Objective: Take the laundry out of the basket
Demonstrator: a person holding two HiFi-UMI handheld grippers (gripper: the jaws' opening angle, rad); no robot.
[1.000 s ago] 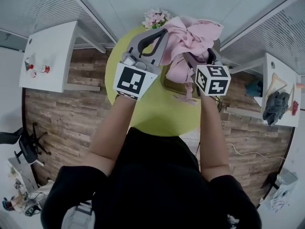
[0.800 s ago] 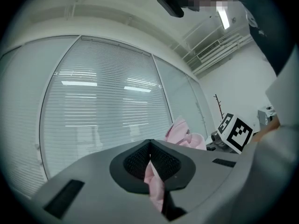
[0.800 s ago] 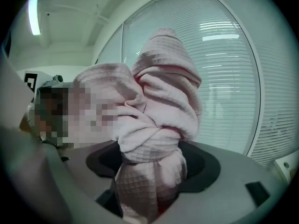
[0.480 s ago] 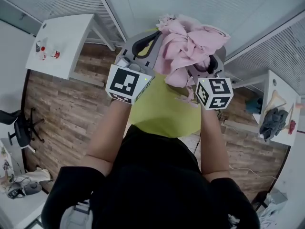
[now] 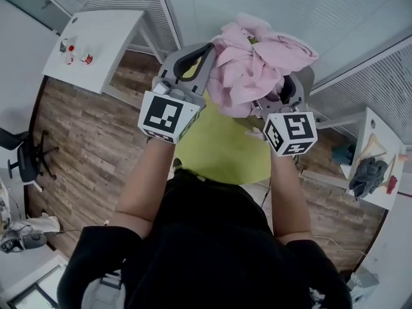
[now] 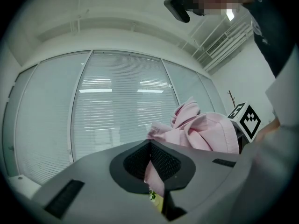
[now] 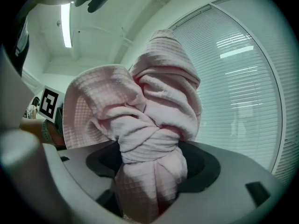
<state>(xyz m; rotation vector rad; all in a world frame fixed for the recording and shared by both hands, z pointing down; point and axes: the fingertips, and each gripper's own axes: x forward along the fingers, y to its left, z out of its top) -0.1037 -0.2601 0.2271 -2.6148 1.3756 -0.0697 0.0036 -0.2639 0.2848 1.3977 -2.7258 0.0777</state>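
Probably an office: glass walls hung with slatted blinds (image 5: pixel 290 5), a white desk (image 5: pixel 96 40) at the edge, a black swivel chair (image 5: pixel 26 163) on the wood-plank floor (image 5: pixel 84 147), and a round green table (image 5: pixel 225 150).

Head view sits on your head and looks steeply down onto the green table (image 5: pixel 222 145) and wood floor (image 5: pixel 84 140). Both gripper views aim upward along their own jaws at the window blinds (image 6: pixel 121 106), very close in. All three share the pink cloth (image 5: pixel 254 63). Each gripper view catches the other's marker cube (image 6: pixel 246 118).
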